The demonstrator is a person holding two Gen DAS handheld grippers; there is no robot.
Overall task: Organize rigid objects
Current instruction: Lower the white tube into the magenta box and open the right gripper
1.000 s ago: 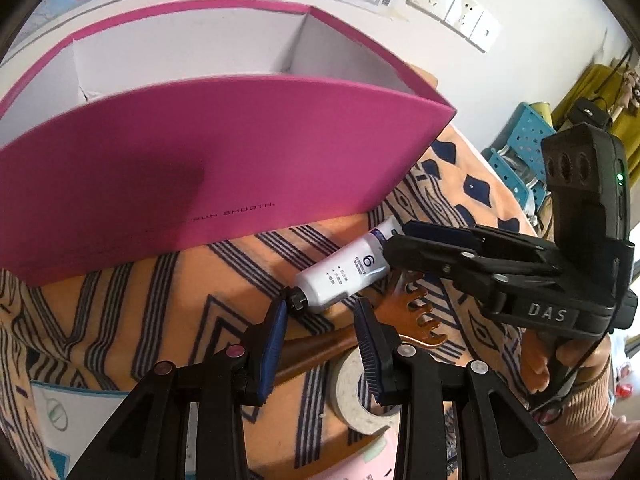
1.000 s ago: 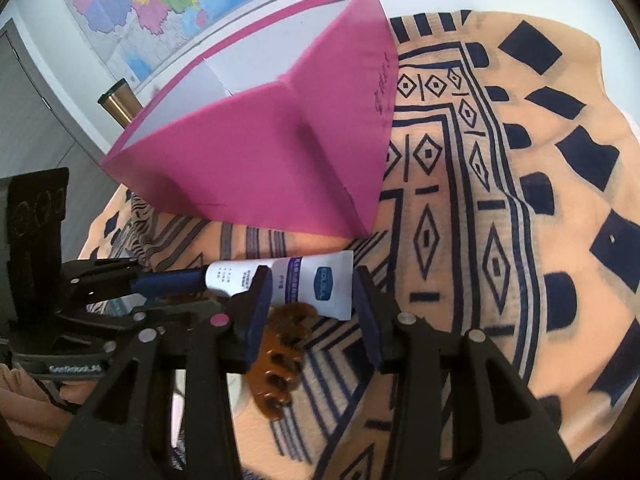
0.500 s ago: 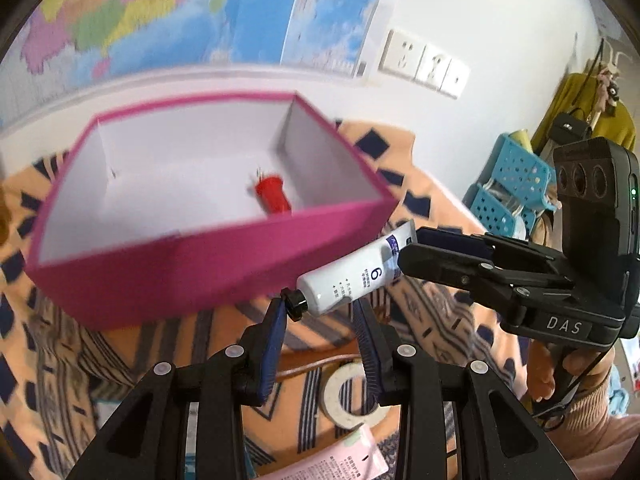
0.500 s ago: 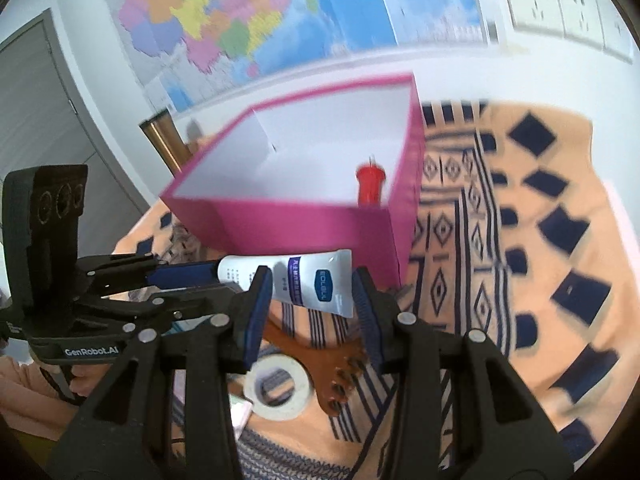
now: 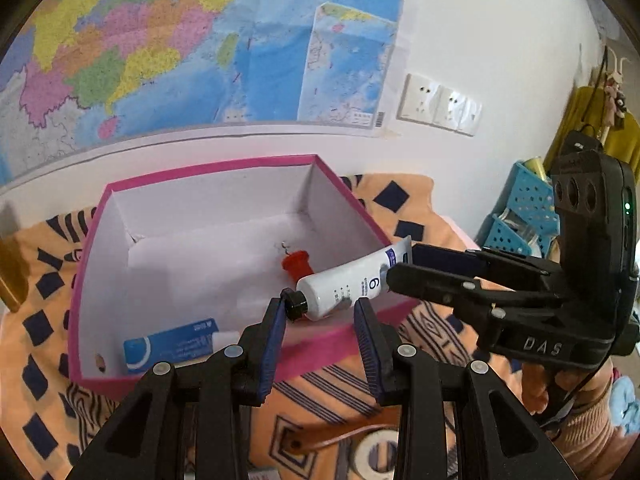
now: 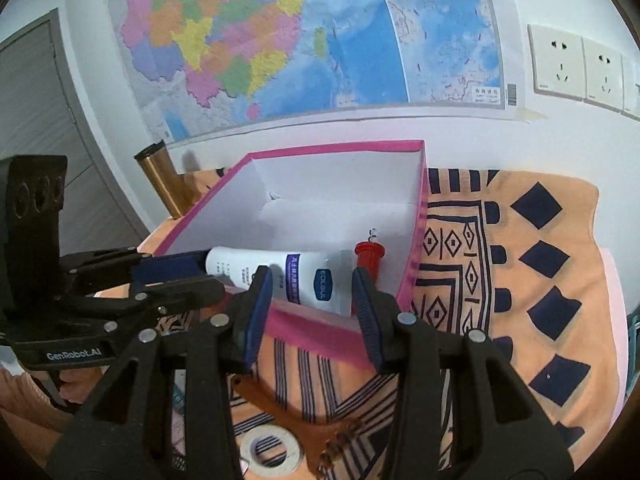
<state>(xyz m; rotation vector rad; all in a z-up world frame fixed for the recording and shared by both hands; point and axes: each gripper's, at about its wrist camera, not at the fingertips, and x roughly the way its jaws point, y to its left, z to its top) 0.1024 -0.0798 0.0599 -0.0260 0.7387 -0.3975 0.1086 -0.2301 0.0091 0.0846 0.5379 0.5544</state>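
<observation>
Both grippers have risen with the white tube (image 5: 348,284) slung between them, and it now hangs over the near wall of the pink box (image 5: 96,216). The left gripper (image 5: 320,312) is clamped on the black cap, the right gripper (image 6: 312,284) on the crimped tail. Likely risks: uneven lowering twists the tube free, or it knocks the red stopper (image 5: 297,264) at 12 o'clock; open floor lies toward 10 o'clock, beyond the blue carton (image 5: 172,344).

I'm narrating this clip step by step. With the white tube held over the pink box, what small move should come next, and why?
Probably lower the white tube a little into the pink box. The left gripper holds its cap end and the right gripper its flat end, and the tube already hangs across the near wall, above the box's white floor beside the red piece.
</observation>
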